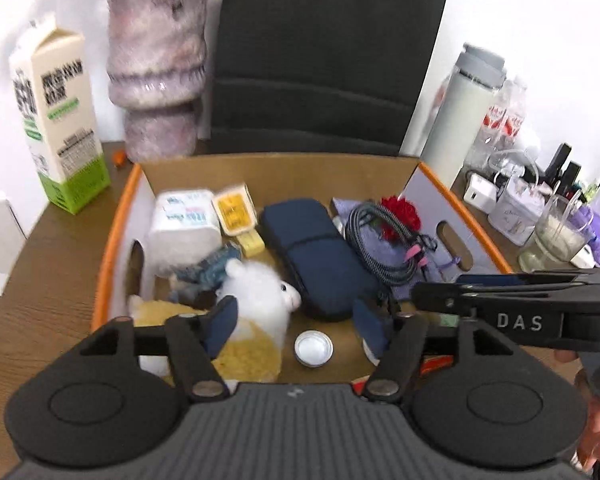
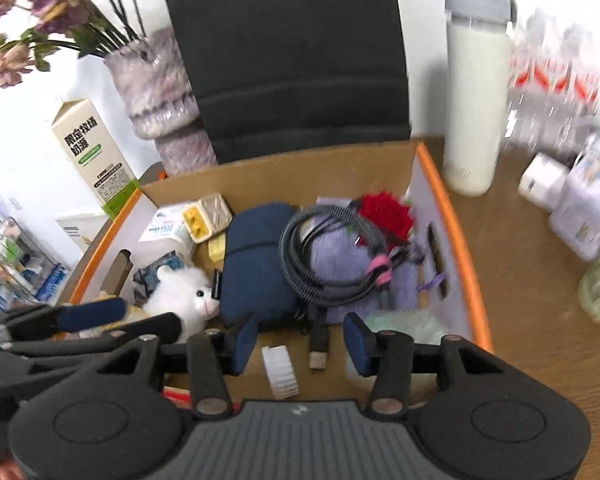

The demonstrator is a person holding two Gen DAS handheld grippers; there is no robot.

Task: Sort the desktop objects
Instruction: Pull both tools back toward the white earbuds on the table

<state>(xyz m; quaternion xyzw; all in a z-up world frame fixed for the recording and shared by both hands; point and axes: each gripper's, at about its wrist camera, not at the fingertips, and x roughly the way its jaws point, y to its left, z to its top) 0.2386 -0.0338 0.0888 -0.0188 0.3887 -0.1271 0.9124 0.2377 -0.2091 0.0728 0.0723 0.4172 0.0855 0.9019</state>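
An orange-rimmed cardboard box [image 1: 118, 216] [image 2: 458, 216] holds a white plush toy [image 1: 260, 296] [image 2: 184, 296], a navy pouch [image 1: 316, 252] [image 2: 252, 256], a coiled black cable [image 1: 384, 240] [image 2: 320, 256], a red flower [image 1: 400, 212] [image 2: 388, 212], a tissue pack [image 1: 184, 224], a yellow case [image 1: 234, 208] [image 2: 204, 220] and a small tin [image 1: 313, 347]. A white ridged piece [image 2: 280, 372] lies at the box's near side. My left gripper [image 1: 296, 328] is open over the box's near end, empty. My right gripper [image 2: 302, 340] is open beside it, empty.
A milk carton [image 1: 56, 120] [image 2: 94, 152] and a mauve vase [image 1: 156, 72] [image 2: 160, 92] stand left of the box. A black chair back [image 1: 324, 56] is behind. A white flask [image 1: 460, 120] [image 2: 476, 96], water bottles [image 2: 552, 84], a charger [image 1: 478, 194] and jars [image 1: 556, 232] crowd the right.
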